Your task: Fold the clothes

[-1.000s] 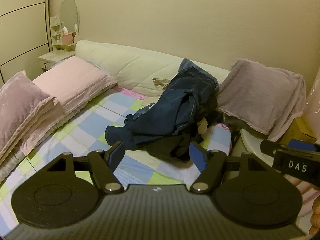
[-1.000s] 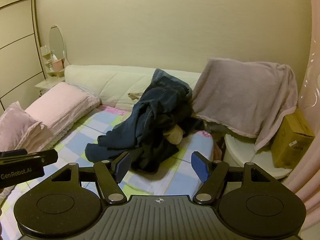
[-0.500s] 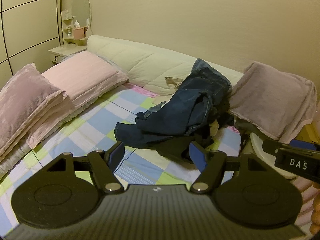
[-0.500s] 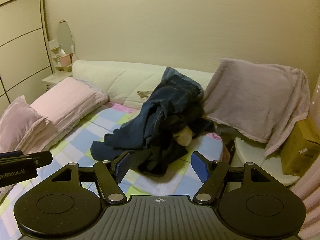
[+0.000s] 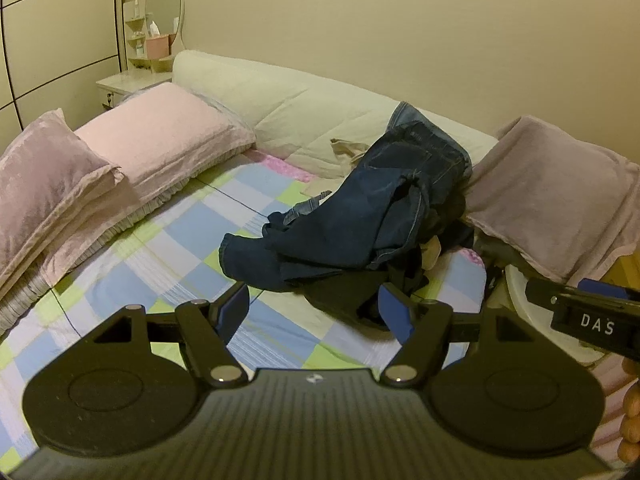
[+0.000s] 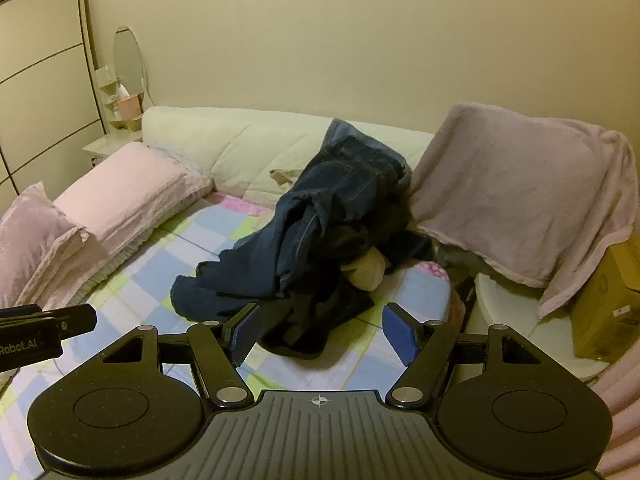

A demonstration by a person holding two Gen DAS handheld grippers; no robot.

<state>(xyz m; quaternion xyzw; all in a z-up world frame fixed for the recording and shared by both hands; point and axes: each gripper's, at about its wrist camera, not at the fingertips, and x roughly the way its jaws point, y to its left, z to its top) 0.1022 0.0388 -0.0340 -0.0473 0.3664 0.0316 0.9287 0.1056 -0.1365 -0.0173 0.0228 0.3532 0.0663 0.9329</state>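
A pile of dark blue jeans and a black garment lies crumpled on the checked bedsheet, leaning on the cream headboard. The pile also shows in the right wrist view. My left gripper is open and empty, held above the sheet just short of the pile's near edge. My right gripper is open and empty, just before the black garment. Each gripper's side shows at the edge of the other's view.
Pink pillows are stacked on the left of the bed. A mauve blanket drapes over something at the right, by a cardboard box and a white round stand. A nightstand with a mirror is far left.
Both grippers have swung slightly left and moved closer to the bed; the clothes pile now sits further right in each view. Both stay open. The clothes have not moved.
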